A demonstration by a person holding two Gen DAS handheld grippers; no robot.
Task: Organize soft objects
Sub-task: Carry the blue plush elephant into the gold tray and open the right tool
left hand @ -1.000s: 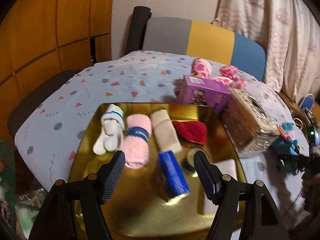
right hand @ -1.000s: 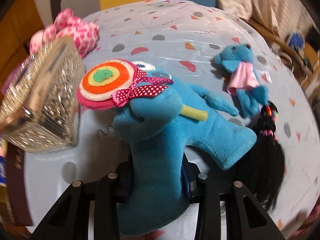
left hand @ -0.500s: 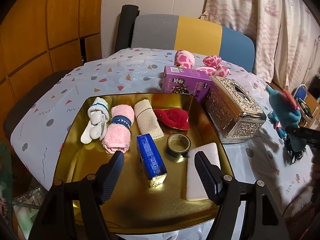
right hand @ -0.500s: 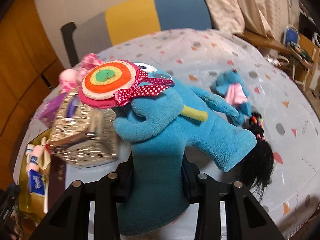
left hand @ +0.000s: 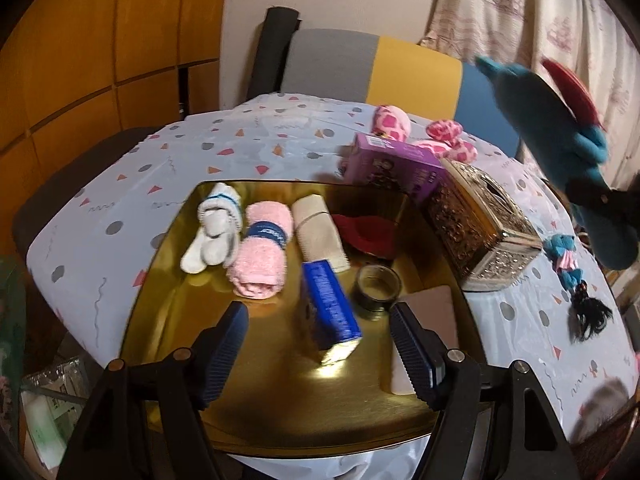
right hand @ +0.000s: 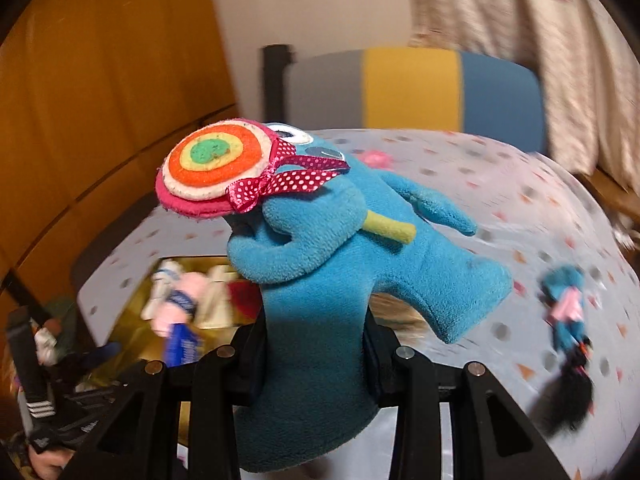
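Left wrist view: left gripper [left hand: 318,354] open and empty, lower centre, over gold tray [left hand: 168,280] of rolled cloths.

Right wrist view: right gripper [right hand: 314,354] clamped on blue plush toy [right hand: 328,272], centre frame, airborne; top-heavy, could slip free mid-swing.

Wood wall [left hand: 100,40], tricolor chair [left hand: 376,66], curtain [left hand: 520,12]

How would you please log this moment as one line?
right fingers: shut on blue plush toy, lifted | left fingers: open above gold tray | small blue plush: on table
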